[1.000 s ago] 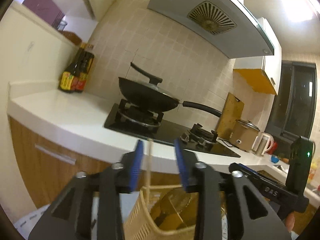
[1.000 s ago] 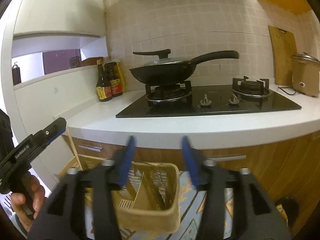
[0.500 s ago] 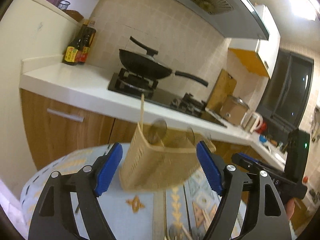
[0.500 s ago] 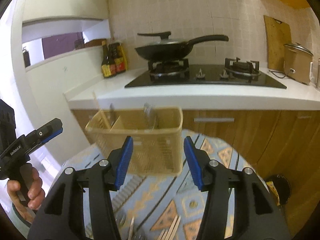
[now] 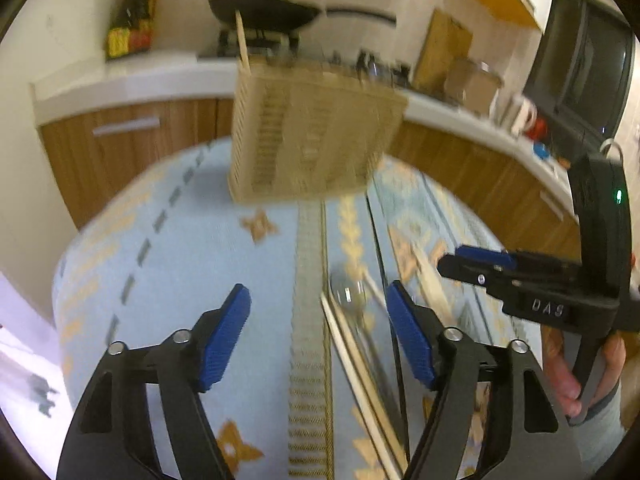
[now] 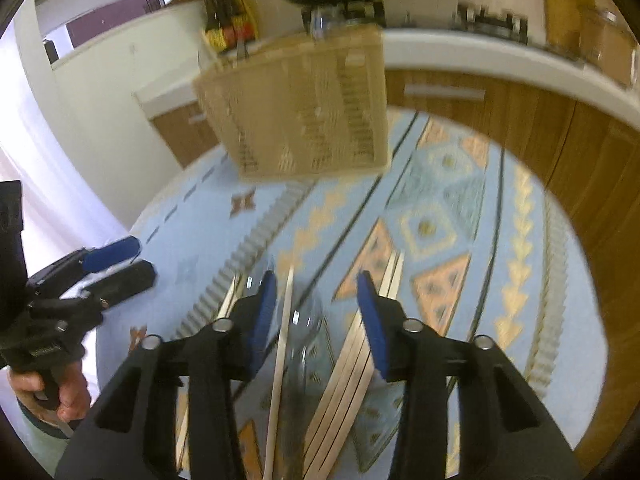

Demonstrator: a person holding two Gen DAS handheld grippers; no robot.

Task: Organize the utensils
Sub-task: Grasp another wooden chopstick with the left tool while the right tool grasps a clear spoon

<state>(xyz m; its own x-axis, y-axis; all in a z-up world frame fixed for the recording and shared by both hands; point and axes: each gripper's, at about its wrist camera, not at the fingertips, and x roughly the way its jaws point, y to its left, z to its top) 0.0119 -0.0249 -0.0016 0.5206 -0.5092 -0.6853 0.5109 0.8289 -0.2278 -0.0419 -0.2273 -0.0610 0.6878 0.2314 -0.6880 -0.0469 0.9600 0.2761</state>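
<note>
The job looks barely begun, judging by how things lie. On the left of the scene, the left tongs [image 5: 318, 322] hang over the patterned cloth [image 5: 160, 248] with nothing between their blue pads [image 5: 224, 336], and the jaws are closing a little from a wide spread. Toward the middle, the woven utensil basket [image 5: 312, 136] stands upright at the far end of the counter, and already holds one wooden stick [image 5: 242, 40] poking above its rim plus some metal pieces too blurred to name. Most of the work is still lying loose: a bundle of pale chopsticks [image 6: 352, 356], a single one [image 6: 282, 336] beside it, and a spoon [image 5: 346, 292] rest flat on the cloth near the person, well apart from the basket. To the right, the right tongs [image 6: 316, 312] hover just over those chopsticks with the jaws closing, a few sticks running between them, though the pads do not appear to press on anything yet. Compared with a second ago, both views have tipped down from the stove and pan toward the cloth, the basket has slid from the bottom of the picture to its upper half, the left jaws stand wider and the right jaws narrower.
</note>
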